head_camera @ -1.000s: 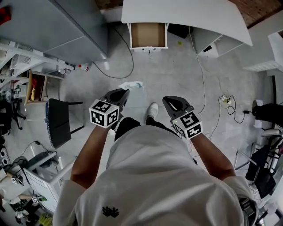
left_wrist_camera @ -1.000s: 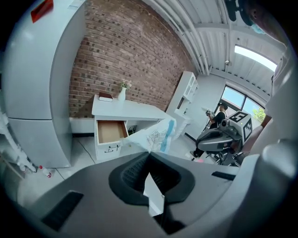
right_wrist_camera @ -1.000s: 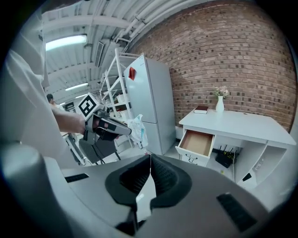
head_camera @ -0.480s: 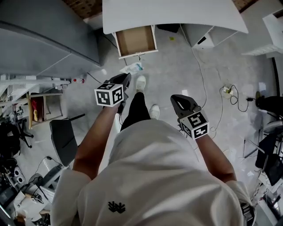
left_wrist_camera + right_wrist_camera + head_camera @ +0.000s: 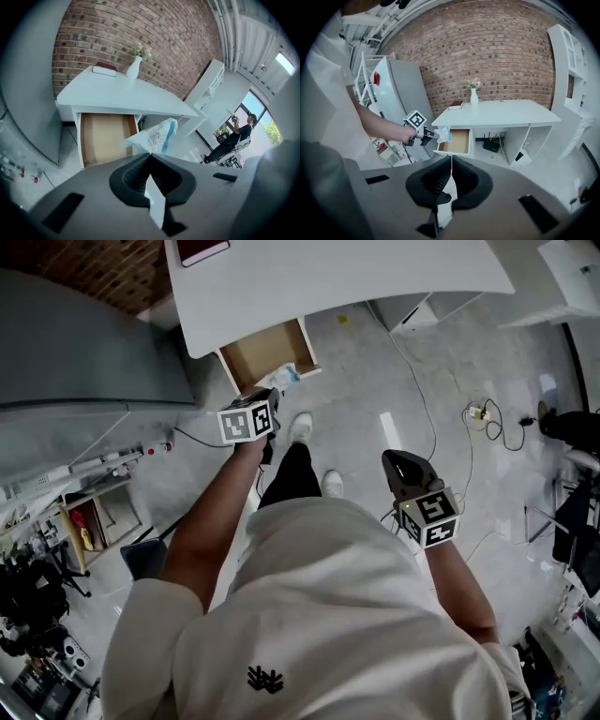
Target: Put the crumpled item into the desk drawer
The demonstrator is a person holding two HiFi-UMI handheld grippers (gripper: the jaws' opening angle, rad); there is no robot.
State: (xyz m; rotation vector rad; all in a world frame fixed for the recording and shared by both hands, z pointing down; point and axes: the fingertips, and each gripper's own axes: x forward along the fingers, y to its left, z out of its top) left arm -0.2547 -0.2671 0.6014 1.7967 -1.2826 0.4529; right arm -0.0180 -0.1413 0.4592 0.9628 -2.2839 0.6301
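The left gripper [image 5: 150, 154] is shut tight on the crumpled item [image 5: 153, 135], a white and blue scrunched thing that sticks out past its tips. The item hangs in the air just at the front edge of the open drawer [image 5: 101, 136]. The drawer is pulled out from under the white desk [image 5: 119, 96]. On the desk, at the far side, stand a vase [image 5: 134, 68] and a book [image 5: 104, 69]. The right gripper [image 5: 451, 158] is closed and holds nothing, well back from the desk.
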